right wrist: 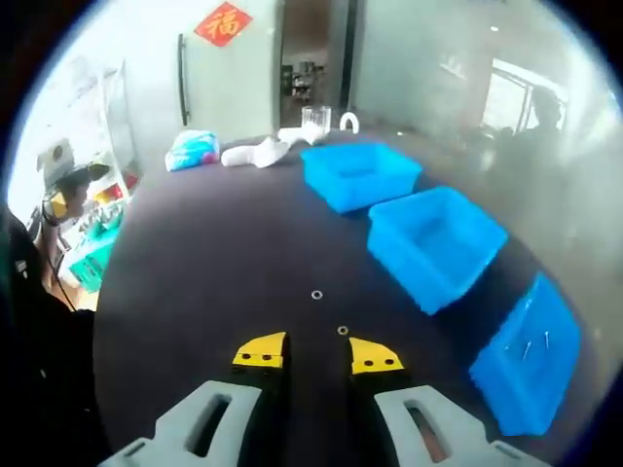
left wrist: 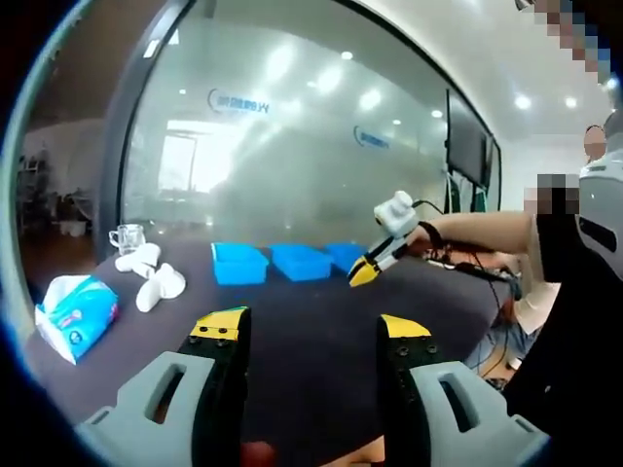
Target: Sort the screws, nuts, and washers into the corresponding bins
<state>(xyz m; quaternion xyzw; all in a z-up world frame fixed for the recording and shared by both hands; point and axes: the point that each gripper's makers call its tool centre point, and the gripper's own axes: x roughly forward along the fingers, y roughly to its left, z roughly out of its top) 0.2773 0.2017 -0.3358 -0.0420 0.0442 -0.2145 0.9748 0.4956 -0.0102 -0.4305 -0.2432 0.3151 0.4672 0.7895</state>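
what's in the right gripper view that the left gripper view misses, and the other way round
Right gripper view: two small washers loose on the table, screws in the nearest bin, a red sign on the wall. Left gripper view: the right gripper held over the table in a hand, a wall screen. Both: the dark table, three blue bins, the tissue pack, white cloths, a glass.
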